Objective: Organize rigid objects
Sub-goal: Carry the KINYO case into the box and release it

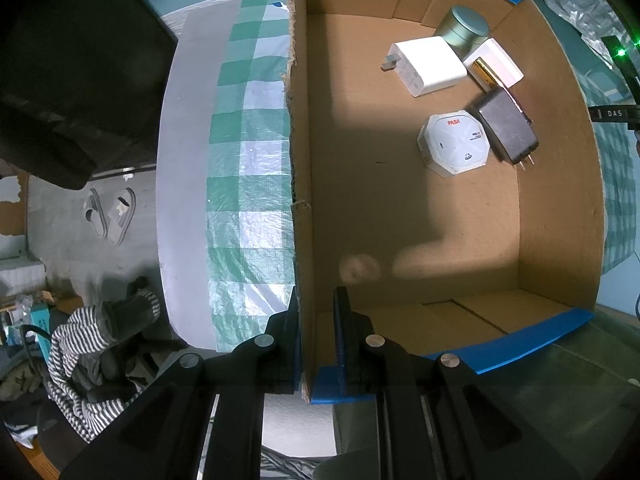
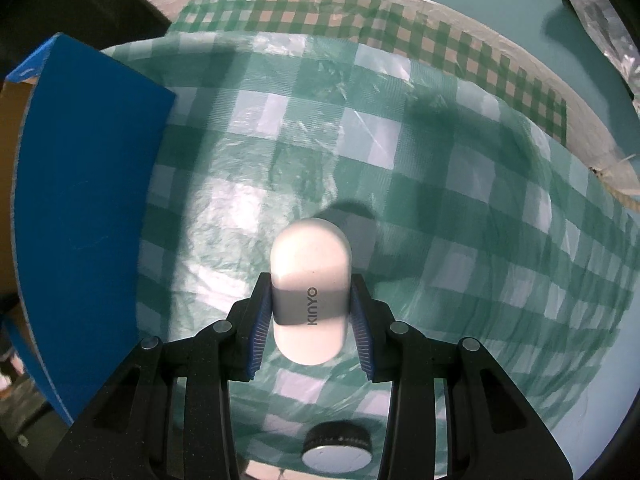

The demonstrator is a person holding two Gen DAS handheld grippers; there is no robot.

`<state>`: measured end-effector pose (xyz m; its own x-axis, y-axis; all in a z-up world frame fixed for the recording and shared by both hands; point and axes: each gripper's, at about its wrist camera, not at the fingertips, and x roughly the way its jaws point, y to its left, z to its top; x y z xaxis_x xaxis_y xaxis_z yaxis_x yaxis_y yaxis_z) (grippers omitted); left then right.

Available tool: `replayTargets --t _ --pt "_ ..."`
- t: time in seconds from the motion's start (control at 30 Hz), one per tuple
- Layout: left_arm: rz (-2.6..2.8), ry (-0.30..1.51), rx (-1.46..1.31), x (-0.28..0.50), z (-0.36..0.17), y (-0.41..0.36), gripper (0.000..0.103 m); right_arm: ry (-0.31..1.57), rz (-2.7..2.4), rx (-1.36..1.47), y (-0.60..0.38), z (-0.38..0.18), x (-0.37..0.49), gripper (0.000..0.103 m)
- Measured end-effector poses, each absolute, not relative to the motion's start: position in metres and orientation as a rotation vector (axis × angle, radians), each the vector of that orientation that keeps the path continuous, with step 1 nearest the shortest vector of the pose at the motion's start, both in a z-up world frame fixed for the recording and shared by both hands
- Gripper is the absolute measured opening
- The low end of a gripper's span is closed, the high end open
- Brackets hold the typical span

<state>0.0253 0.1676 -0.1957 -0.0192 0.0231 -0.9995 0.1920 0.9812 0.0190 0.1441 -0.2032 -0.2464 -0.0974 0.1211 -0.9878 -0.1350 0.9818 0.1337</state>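
Left wrist view: left gripper clamped onto the side wall of an open brown cardboard box with blue outer faces, one finger outside the wall, the other inside. Sitting on a table covered with a green and white checkered plastic cloth. Down in the box's far corner, a little pile already: a round metallic green-grey tin, a white square plug adapter with metal prongs leaning right against it, a small white box with a gold strip touching the tin too, a dark grey plug adapter with two prongs, and a white octagonal device with red PASA lettering tucked right up against the grey one. Rest of the box floor bare. Off past the table edge, a pair of grey slippers on the floor and some striped black and white fabric heaped nearer the camera.

Right wrist view: right gripper squeezed around a white pill-shaped KINYO device, blue pads pressing its two long sides, held above the checkered cloth with its shadow just behind. Blue side of the box off to the left, well apart. Round black-rimmed disc with a silvery face lying on the cloth near the bottom edge.
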Motion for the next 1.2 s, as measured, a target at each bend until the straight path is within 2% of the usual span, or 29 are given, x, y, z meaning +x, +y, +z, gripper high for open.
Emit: replayTargets --t 0.53,1.2 --pt "-0.141 1.586 0.165 0.027 -0.196 0.168 0.012 1.603 0.245 -0.003 -0.174 -0.196 0.130 0.037" --pt "-0.156 1.577 0.167 0.026 -0.195 0.166 0.012 1.487 0.472 -0.075 -0.088 -0.124 0.120 0.037"
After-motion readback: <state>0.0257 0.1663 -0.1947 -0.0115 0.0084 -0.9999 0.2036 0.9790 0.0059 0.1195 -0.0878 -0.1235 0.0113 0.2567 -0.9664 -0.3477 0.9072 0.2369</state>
